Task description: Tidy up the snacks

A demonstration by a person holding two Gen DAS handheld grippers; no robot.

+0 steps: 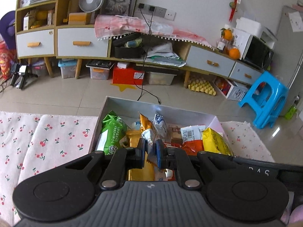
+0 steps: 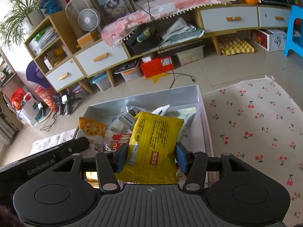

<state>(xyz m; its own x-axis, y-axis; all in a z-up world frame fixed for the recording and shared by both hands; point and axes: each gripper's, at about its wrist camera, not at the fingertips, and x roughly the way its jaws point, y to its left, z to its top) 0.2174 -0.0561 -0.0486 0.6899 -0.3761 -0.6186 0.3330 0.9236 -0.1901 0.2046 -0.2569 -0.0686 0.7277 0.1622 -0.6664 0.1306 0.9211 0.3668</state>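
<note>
We've got both tools over the grey box [image 1: 121, 104], which sits on the cherry-print cloth [image 1: 56, 132] w/ snacks piled loose inside. Right gripper [image 2: 151, 156] is clamped across the yellow packet [image 2: 155, 143], pads pressing its left and right edges; the packet looks raised above the pile, near side of the box. Left gripper [image 1: 150, 151] has its jaws drawn narrow around a thin white-blue wrapper [image 1: 151, 141], apparently pinching it, tho we can't confirm firm contact on both pads. Risks as we judge them: the yellow packet is soft and held only by its edges, so it could buckle and slip out if squeezed harder or swung fast. The left pinch sits deep in a crowded pile, so lifting could drag the orange wrapper [image 1: 144, 124] or the gold packet [image 1: 132, 138] along, or spill things over the low wall. The two tools are close together and could knock each other. Left wrist view shows the green bag [image 1: 111, 132] at the box's left end and the blue stool [image 1: 265, 98] far right; right wrist view doesn't show that bag. Right view instead shows the orange lotus-root chip bag [image 2: 91, 130] and the left tool's black body [image 2: 47, 160] beside it, plus open cloth to the right of the box.
</note>
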